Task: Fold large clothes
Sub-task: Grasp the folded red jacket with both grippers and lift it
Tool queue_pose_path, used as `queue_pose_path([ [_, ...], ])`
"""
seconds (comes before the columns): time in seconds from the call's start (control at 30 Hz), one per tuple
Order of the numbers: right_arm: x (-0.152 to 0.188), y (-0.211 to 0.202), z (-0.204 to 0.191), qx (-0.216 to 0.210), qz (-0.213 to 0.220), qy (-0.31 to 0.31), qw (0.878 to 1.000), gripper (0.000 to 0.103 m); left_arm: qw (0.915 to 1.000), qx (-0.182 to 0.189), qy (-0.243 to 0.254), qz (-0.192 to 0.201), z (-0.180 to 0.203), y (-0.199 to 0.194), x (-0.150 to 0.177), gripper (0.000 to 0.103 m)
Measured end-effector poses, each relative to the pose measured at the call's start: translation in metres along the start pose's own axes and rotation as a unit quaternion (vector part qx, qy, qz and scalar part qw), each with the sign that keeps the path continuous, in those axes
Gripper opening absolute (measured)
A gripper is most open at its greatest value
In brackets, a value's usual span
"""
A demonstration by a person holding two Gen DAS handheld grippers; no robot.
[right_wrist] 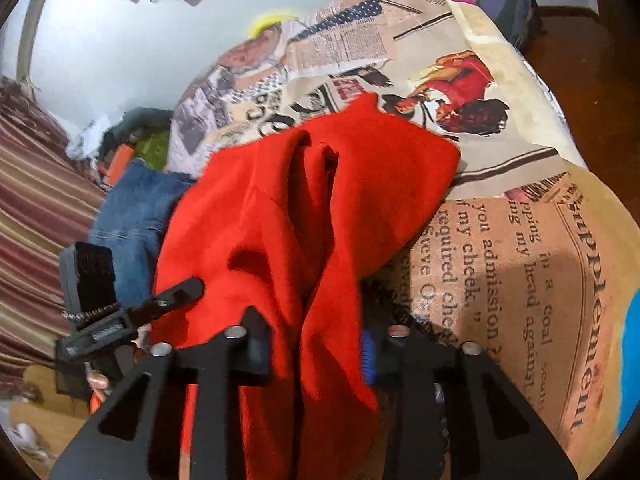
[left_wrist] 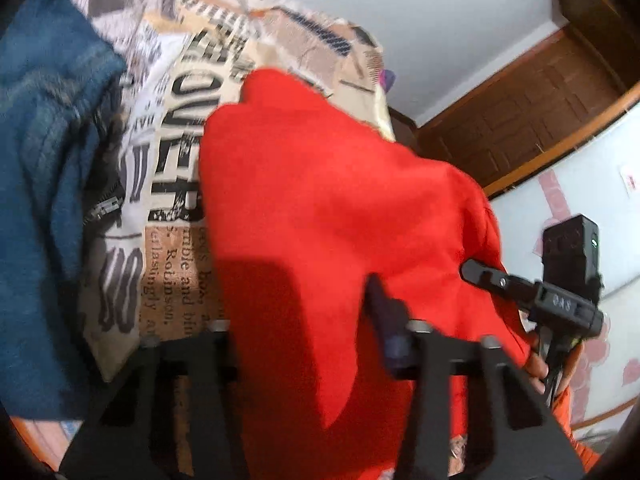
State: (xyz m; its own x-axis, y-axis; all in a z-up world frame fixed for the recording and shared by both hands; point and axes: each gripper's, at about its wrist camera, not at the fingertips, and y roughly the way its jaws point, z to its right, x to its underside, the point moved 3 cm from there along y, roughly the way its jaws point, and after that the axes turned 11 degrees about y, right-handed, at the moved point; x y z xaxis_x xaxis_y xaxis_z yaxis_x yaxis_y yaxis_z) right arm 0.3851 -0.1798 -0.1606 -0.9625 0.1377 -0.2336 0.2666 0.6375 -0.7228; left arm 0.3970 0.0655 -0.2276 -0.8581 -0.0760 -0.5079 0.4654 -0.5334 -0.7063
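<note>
A large red garment (left_wrist: pixel 320 208) hangs between both grippers above a bed with a newspaper-print sheet (left_wrist: pixel 172 184). My left gripper (left_wrist: pixel 316 344) is shut on one edge of it; the cloth drapes over its fingers. My right gripper (right_wrist: pixel 316 344) is shut on the other edge of the red garment (right_wrist: pixel 304 216), which folds down between its fingers. Each view shows the other gripper at the side, the right gripper (left_wrist: pixel 480 272) and the left gripper (right_wrist: pixel 188 288), pressed into the red cloth.
Blue denim clothing (left_wrist: pixel 44 184) lies on the bed at the left, also seen in the right wrist view (right_wrist: pixel 132 216). A wooden door (left_wrist: pixel 532 112) stands in the white wall. A striped cloth (right_wrist: pixel 36 208) lies at left. A dark bag (right_wrist: pixel 508 4) sits at the bed's far end.
</note>
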Motion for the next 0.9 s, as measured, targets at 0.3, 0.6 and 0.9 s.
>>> queue_pose_path([
  [0.3, 0.008, -0.043, -0.054, -0.016, 0.026, -0.048, 0.998, 0.022, 0.9958, -0.022, 0.073, 0.052, 0.052, -0.073, -0.014, 0.026],
  [0.6, 0.002, -0.063, -0.164, -0.066, 0.074, -0.139, 0.985, 0.022, 0.9756, -0.077, 0.123, 0.164, 0.049, -0.200, -0.048, 0.026],
  [0.9, -0.005, 0.013, -0.270, -0.120, 0.067, -0.205, 0.969, 0.022, 0.9585, -0.169, 0.098, 0.207, -0.030, -0.282, -0.066, 0.026],
])
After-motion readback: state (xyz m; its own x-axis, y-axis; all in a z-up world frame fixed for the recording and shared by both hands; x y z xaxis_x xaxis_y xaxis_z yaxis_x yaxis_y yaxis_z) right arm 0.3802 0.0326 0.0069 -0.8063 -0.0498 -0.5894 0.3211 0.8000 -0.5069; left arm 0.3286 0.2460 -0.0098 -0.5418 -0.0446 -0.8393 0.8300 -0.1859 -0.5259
